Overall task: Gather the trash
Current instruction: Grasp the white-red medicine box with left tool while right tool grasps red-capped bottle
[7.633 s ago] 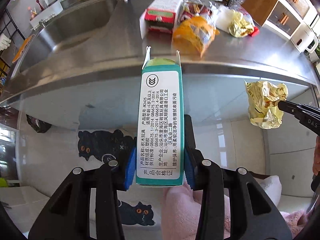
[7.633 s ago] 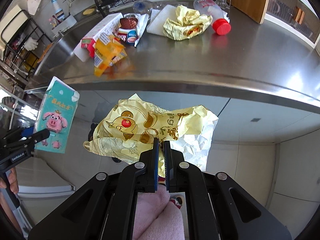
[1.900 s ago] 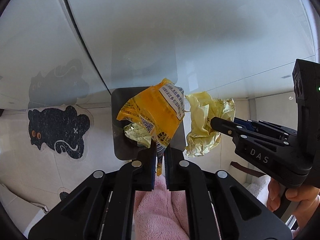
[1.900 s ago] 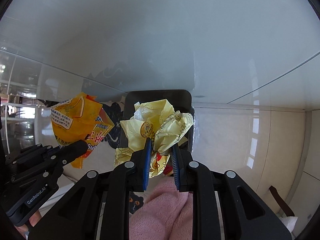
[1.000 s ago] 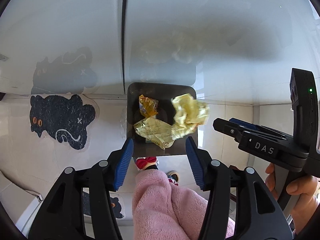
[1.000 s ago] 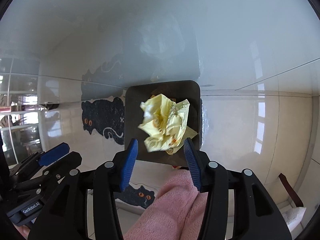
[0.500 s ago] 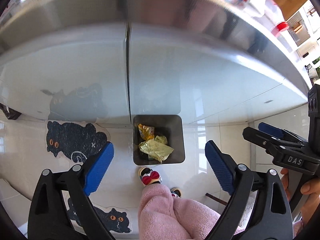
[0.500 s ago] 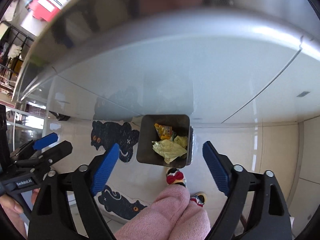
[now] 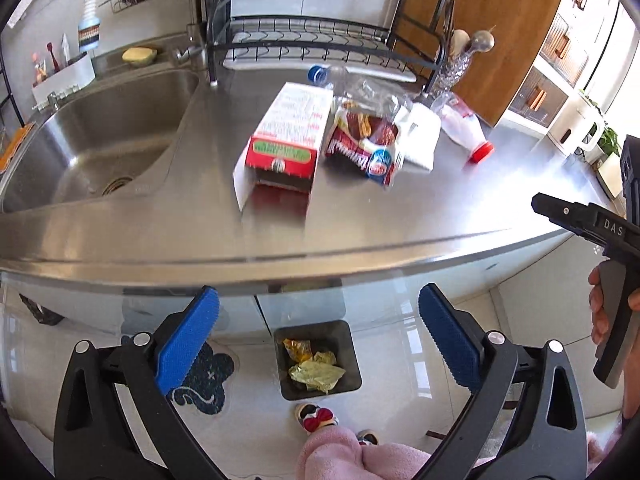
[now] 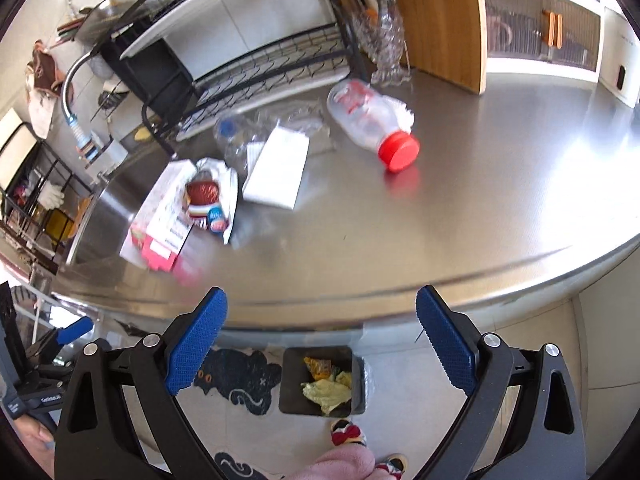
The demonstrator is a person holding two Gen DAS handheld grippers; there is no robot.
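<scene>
Reaching back over the counter is the step now: left gripper jaws are still spreading, right gripper spread wide, nothing between either. Carton and bottle are best taken one apiece, bin sits below on the floor

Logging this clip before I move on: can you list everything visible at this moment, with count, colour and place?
Carton: one, red and white, lying on the steel counter beside the sink.
Snack bag: one, dark red, right of the carton.
White packet: one, mid-counter.
Bottle: one, clear with red cap, lying down.
Crushed bottle: one, clear, blue cap, by the dish rack.
Bin: one, dark, on the floor, holding yellow and orange wrappers.
Cat mat: black, floor.
Left gripper: opening, empty.
Right gripper: open, empty.
</scene>
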